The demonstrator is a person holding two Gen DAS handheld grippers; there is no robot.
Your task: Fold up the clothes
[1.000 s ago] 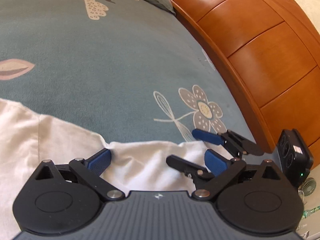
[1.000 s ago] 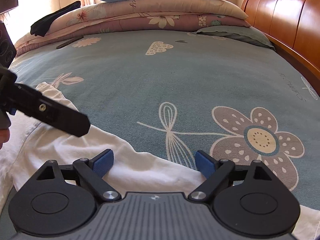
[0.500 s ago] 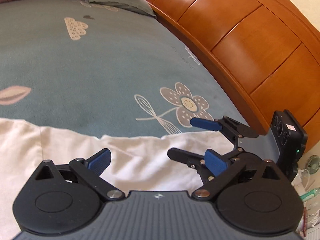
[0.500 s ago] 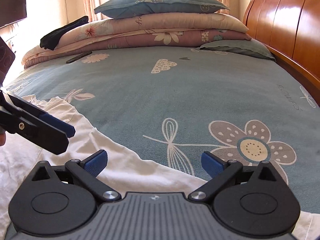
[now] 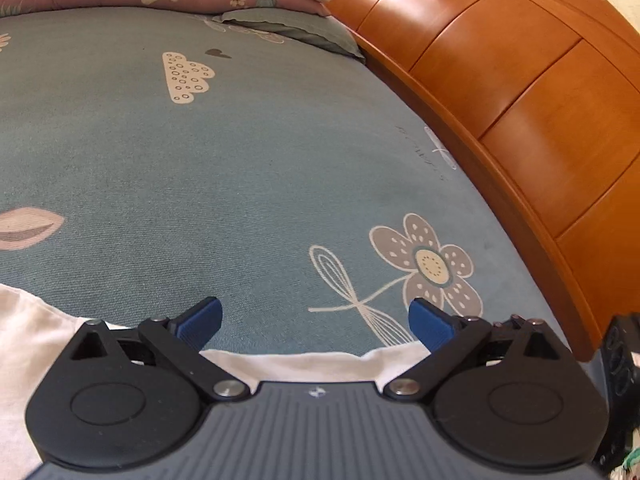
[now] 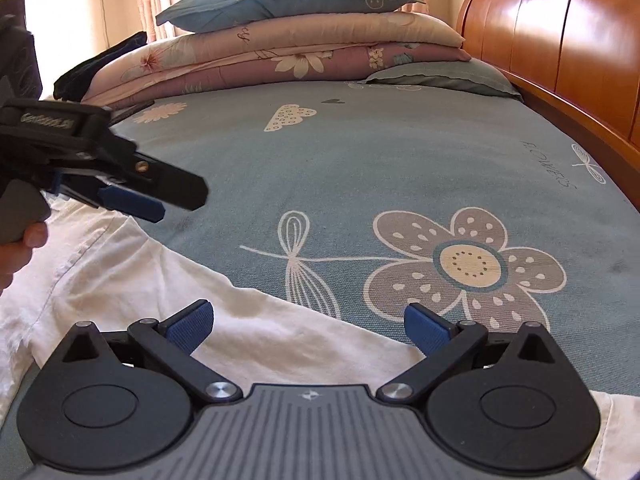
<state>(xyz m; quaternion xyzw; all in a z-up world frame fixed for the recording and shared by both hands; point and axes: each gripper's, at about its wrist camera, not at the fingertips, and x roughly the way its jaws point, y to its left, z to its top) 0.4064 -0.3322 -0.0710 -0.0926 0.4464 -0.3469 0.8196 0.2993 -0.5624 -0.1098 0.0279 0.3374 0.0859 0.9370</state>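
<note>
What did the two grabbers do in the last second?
Both pulled back from the white garment. The left hand-held gripper and right hand-held gripper hold nothing, jaws wide. The right one slid almost out of the left camera's view. The garment stayed flat on the bedspread.

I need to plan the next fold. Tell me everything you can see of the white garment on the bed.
The white garment is plain, thin, cotton-like cloth, lightly wrinkled, with stitched seams. It lies spread flat on the blue flowered bedspread along the near side, its far edge running diagonally just short of the printed flower. Neither gripper holds it: the right gripper and left gripper are open above it. Its near part is hidden.
</note>
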